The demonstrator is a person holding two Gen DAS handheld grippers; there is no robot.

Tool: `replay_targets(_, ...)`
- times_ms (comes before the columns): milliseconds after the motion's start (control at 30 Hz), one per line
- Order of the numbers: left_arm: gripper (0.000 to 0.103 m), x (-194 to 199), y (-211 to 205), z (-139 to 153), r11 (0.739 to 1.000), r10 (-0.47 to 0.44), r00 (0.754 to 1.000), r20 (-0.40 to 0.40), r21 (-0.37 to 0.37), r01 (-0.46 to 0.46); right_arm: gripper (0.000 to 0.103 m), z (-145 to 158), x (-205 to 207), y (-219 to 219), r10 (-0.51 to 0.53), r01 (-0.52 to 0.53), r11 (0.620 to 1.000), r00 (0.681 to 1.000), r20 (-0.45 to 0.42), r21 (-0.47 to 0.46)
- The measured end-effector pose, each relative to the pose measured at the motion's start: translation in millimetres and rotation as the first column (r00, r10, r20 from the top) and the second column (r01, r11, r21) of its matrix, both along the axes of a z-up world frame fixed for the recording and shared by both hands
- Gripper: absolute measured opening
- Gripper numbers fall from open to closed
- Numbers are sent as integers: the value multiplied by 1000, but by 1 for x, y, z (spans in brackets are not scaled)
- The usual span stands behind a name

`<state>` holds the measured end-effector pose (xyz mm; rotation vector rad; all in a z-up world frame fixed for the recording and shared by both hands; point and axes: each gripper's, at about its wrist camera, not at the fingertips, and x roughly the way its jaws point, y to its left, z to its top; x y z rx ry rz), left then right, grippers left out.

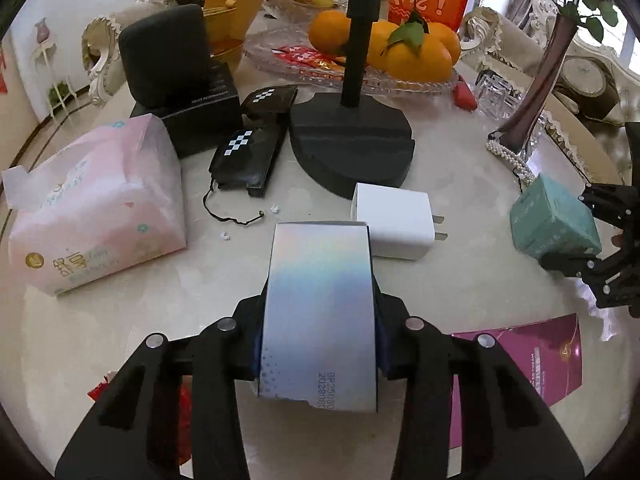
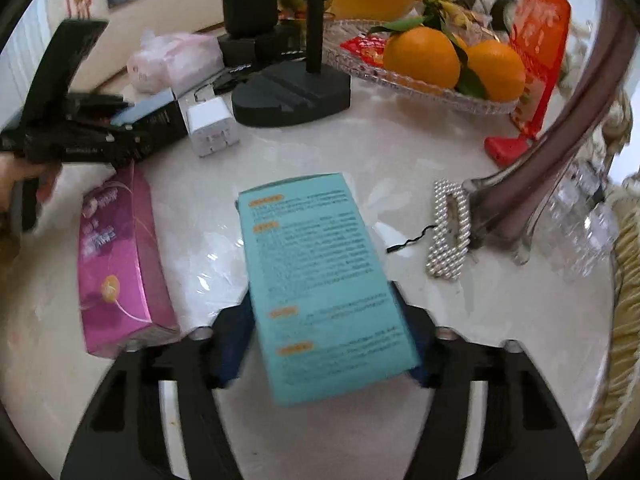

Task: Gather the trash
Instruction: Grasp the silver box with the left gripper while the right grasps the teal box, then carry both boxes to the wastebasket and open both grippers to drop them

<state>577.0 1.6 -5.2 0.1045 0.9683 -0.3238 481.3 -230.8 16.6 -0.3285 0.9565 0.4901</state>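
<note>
My left gripper (image 1: 318,344) is shut on a silver holographic box (image 1: 320,312), held above the marble table (image 1: 120,320). My right gripper (image 2: 324,344) is shut on a teal box (image 2: 320,280) with printed text, also held above the table. The teal box (image 1: 556,220) and the right gripper (image 1: 600,244) show at the right of the left wrist view. The left gripper (image 2: 80,132) with its box (image 2: 156,120) shows at the left of the right wrist view. A magenta box (image 2: 120,264) lies on the table between them; it also shows in the left wrist view (image 1: 532,356).
On the table are a white charger (image 1: 394,220), a black stand base (image 1: 352,144), a pink tissue pack (image 1: 96,208), black cases (image 1: 248,152), a glass tray with oranges (image 1: 400,44), a pearl clip (image 2: 448,228) and a tall vase (image 2: 552,152).
</note>
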Motion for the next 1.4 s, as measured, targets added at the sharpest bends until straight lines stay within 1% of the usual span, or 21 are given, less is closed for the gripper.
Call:
replay_targets(33, 40, -1, -1, 0, 1000, -2, 1000, 6, 9, 2, 47, 0, -2, 0, -3, 3, 1000, 1000, 2, 6)
replay_targets(100, 40, -4, -3, 0, 1000, -1, 1000, 9, 9, 1, 47, 2, -4, 0, -38, 37, 999, 999, 20, 11)
replay_targets(200, 40, -6, 3, 1, 999, 33, 999, 1, -21, -32, 46, 7, -8, -3, -73, 72, 996, 997, 17, 46)
replay_targets(333, 40, -20, 9, 8, 999, 45, 999, 1, -29, -45, 46, 24, -21, -9, -148, 146, 988, 988, 33, 60)
replay_targets(433, 40, -45, 14, 22, 998, 45, 999, 7, -37, -44, 46, 41, -38, -16, -197, 193, 974, 980, 22, 118)
replay_targets(533, 40, -82, 19, 38, 998, 49, 999, 10, -50, -48, 46, 58, -74, -15, -203, 195, 969, 978, 44, 151)
replay_targets(600, 40, -118, 22, 49, 997, 40, 999, 15, -63, -39, 46, 64, -102, -12, -196, 185, 969, 979, 52, 162)
replay_targets(667, 40, -152, 22, 55, 999, 27, 999, 20, -46, -26, 46, 67, -138, -7, -179, 166, 975, 981, 78, 149)
replay_targets(700, 40, -172, 21, 58, 999, 21, 1000, 21, -37, -20, 46, 67, -163, -3, -166, 152, 979, 982, 94, 135)
replay_targets(733, 40, -186, 21, 60, 999, 18, 1000, 24, -40, -17, 46, 66, -180, 1, -155, 140, 982, 982, 111, 128)
replay_targets(800, 40, -233, 22, 64, 999, 2, 1000, 31, -54, 0, 46, 63, -225, 6, -114, 94, 987, 982, 153, 132)
replay_targets(867, 40, -274, 22, 63, 998, -9, 999, 36, -56, 11, 46, 59, -258, 9, -99, 78, 987, 984, 148, 140)
replay_targets(1000, 40, -360, 16, 58, 997, -45, 998, 49, -63, 48, 46, 47, -339, 26, -47, 24, 991, 983, 175, 130)
replay_targets(1067, 40, -408, 11, 56, 995, -71, 995, 65, -65, 75, 46, 43, -385, 36, -14, -14, 987, 985, 174, 162)
replay_targets(1100, 40, -432, 10, 55, 994, -81, 994, 74, -66, 86, 46, 42, -400, 39, -4, -27, 984, 985, 170, 177)
replay_targets(1167, 40, -475, 9, 54, 993, -77, 993, 90, -79, 85, 46, 39, -439, 48, 28, -62, 980, 983, 179, 188)
replay_targets(1233, 40, -513, 10, 49, 992, -76, 994, 85, -94, 84, 46, 34, -474, 56, 60, -96, 973, 984, 170, 210)
replay_targets(1300, 40, -545, 11, 37, 992, -71, 996, 50, -101, 76, 46, 21, -504, 66, 85, -116, 972, 985, 152, 205)
replay_targets(1333, 40, -558, 11, 30, 993, -63, 997, 34, -98, 66, 46, 11, -515, 70, 88, -112, 975, 987, 131, 192)
replay_targets(1367, 40, -573, 12, 15, 996, -48, 999, 3, -72, 49, 46, 1, -524, 74, 85, -103, 978, 991, 104, 181)
replay_targets(1400, 40, -581, 12, 4, 998, -36, 999, -26, -58, 34, 46, -14, -530, 77, 86, -95, 980, 995, 56, 176)
